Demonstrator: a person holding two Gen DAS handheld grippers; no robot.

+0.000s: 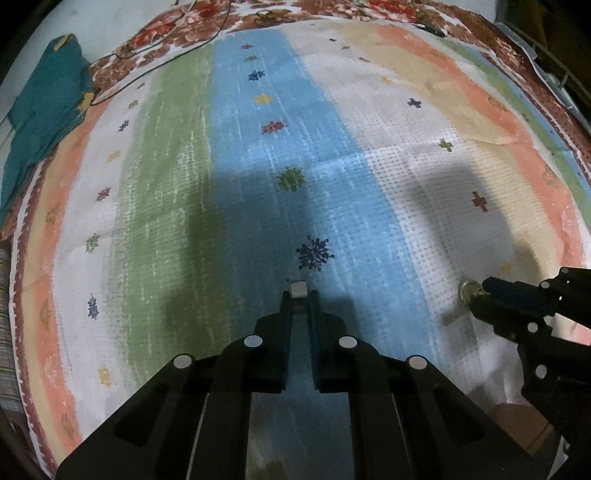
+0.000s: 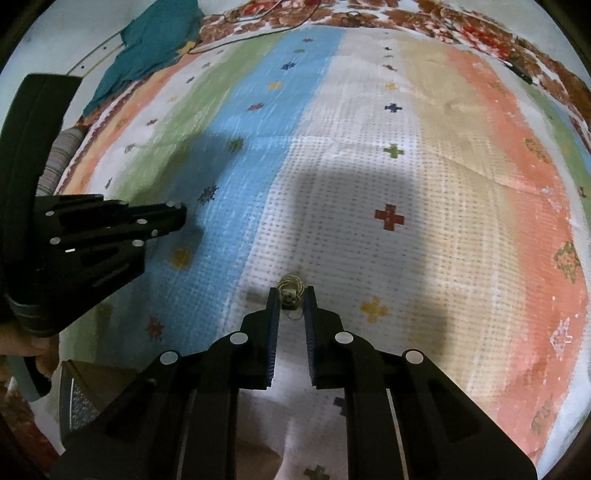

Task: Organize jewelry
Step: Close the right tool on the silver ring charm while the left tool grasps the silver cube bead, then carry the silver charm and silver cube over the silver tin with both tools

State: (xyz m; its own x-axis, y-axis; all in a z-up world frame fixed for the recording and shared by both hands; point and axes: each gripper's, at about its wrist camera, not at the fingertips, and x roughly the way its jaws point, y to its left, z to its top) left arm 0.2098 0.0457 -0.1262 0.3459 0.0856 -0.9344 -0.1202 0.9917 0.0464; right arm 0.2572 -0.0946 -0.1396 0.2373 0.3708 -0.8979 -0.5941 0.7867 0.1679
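My left gripper (image 1: 298, 293) is shut on a small pale silver piece of jewelry (image 1: 298, 288), held just above the blue stripe of the cloth. My right gripper (image 2: 291, 291) is shut on a round golden ring-like ornament (image 2: 291, 286) over the white stripe. The same ornament (image 1: 468, 290) shows at the right gripper's tips in the left wrist view. The left gripper (image 2: 177, 214) shows from the side at the left of the right wrist view.
A striped, patterned cloth (image 1: 369, 147) covers the bed. A teal garment (image 1: 44, 110) lies at the far left edge, with a thin black cable (image 1: 155, 62) beside it. A floral bedsheet (image 2: 461, 26) borders the back. A cardboard box (image 2: 110, 380) sits at the near edge.
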